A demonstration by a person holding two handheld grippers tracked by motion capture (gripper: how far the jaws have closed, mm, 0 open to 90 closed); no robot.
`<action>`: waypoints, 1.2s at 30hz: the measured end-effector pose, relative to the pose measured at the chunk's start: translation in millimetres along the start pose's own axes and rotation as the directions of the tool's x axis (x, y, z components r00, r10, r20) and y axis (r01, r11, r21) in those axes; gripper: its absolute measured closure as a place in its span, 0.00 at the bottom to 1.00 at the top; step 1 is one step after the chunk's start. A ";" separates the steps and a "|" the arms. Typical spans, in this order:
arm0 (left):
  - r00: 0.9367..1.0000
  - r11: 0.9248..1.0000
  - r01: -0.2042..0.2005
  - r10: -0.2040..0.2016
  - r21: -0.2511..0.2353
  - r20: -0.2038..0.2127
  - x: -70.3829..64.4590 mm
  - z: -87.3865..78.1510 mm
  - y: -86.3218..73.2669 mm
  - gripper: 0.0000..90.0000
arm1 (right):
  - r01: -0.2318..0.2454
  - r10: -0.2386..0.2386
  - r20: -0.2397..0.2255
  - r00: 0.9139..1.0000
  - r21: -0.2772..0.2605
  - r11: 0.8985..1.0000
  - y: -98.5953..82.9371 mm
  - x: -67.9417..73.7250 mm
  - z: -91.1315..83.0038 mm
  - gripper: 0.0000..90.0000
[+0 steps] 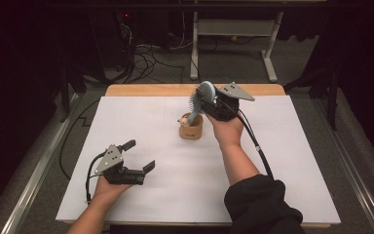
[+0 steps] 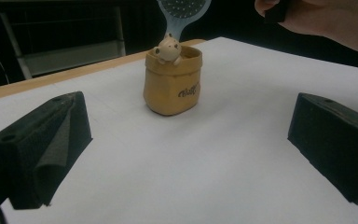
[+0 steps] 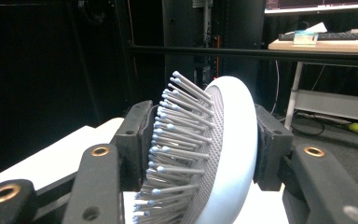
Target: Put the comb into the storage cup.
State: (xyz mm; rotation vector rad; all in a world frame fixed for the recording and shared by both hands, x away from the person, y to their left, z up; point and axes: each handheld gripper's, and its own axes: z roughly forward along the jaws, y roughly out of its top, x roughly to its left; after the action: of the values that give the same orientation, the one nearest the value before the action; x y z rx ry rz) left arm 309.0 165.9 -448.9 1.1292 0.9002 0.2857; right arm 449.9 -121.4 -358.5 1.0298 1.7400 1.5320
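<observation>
Above the desk [image 1: 141,146], the right tongs [image 1: 208,100] gripped the hairbrush [image 1: 202,95] by its head, handle already in the cup [image 1: 191,127]. From the left tongs [image 2: 186,154], spread empty, the cup stood ahead. Right gripper view: jaws clamped the brush head; only releasing apparently remained.

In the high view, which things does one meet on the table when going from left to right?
left gripper → small yellow pot → hairbrush, its handle down in the pot → right gripper, closed on the brush head.
</observation>
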 end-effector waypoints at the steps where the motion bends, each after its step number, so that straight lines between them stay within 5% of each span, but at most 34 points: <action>1: 1.000 1.000 -0.002 0.002 0.001 0.000 0.0 -0.1 0.0 0.01 | -0.002 0.002 0.002 1.000 0.002 1.000 0.0 -0.6 0.0 0.54; 36: 1.000 1.000 0.003 -0.003 -0.008 -0.006 1.5 -1.4 2.3 0.01 | -0.030 0.028 0.037 0.999 0.064 0.998 -2.0 -15.6 -3.7 0.42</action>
State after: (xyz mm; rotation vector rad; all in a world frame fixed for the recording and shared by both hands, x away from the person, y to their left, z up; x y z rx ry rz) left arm 309.4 168.7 -447.8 1.1197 0.9053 0.2902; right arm 454.7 -136.7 -360.7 1.1124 1.7669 1.4743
